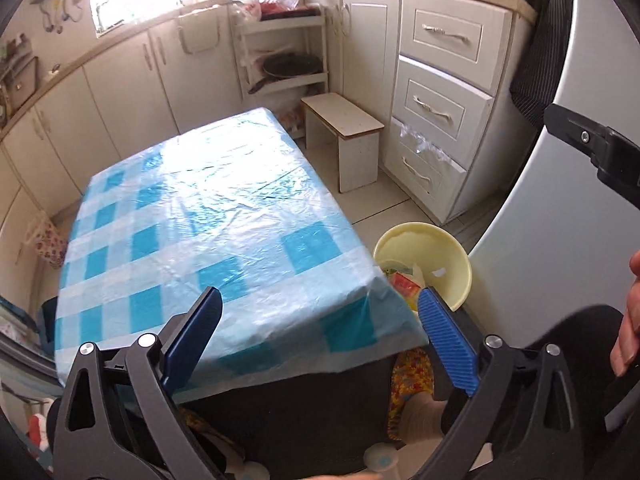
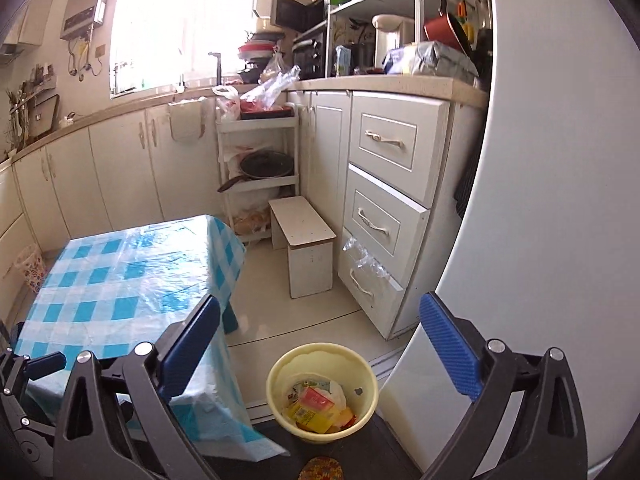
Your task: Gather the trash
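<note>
A pale yellow bin [image 2: 322,394] stands on the floor beside the table's near right corner, with yellow and red wrappers [image 2: 316,406] and white paper inside. It also shows in the left wrist view [image 1: 426,258], partly hidden by the table edge. My left gripper [image 1: 320,332] is open and empty above the near edge of the table [image 1: 208,216], which has a blue-checked plastic cloth. My right gripper [image 2: 320,340] is open and empty, high above the bin. The right gripper's body shows at the right edge of the left wrist view [image 1: 600,152].
A small white stool [image 2: 304,240] stands on the floor by the drawer unit [image 2: 384,216], whose lower drawers stick out. A white shelf rack [image 2: 260,168] holds pans. A white fridge [image 2: 540,240] is close on the right. Counters run along the back wall.
</note>
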Motion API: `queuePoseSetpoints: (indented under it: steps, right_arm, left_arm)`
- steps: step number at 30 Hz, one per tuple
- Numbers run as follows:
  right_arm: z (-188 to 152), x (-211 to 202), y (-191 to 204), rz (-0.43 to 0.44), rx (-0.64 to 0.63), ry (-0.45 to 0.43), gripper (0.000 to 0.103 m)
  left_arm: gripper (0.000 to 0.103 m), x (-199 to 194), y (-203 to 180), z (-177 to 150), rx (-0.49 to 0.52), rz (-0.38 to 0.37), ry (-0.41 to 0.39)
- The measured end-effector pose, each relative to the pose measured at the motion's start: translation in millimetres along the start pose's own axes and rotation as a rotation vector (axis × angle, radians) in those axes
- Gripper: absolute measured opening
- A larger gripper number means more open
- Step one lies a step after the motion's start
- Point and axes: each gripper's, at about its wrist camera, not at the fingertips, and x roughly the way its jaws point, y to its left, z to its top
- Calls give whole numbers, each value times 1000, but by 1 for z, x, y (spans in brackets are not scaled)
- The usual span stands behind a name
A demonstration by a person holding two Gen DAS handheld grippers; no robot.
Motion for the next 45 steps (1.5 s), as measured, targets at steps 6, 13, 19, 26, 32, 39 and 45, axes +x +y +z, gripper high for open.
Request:
queuePoseSetpoints:
  steps: [6,13,19,26,32,39,45]
  right_arm:
    - [-11,-31,16,-2,5,36,96]
    - [-27,-53,43,-43,-5,69,96]
    - [-35,-79,66,-37,-52,46,96]
    - [-38,-100,79,-35,-70,38,96]
    - [-39,-106,80,-28,-58,51,96]
    - [-43,-111,79,-34,-52,47,96]
    - [-44,-114,77,-35,-47,43,96]
  left_arm:
    - [95,-52,12,-19,20,19,-49]
    - [95,-87,26,-41,10,60,-78]
    - [95,-112,44,-50,-28,98,-110]
    - [95,-132,56,-56,-62,123,-135]
    - [95,-140,57,-57,-68,138,-145]
    - [95,-144,57,-58,-69,144,-145]
    - [95,-149,54,-58,-64,149,-151]
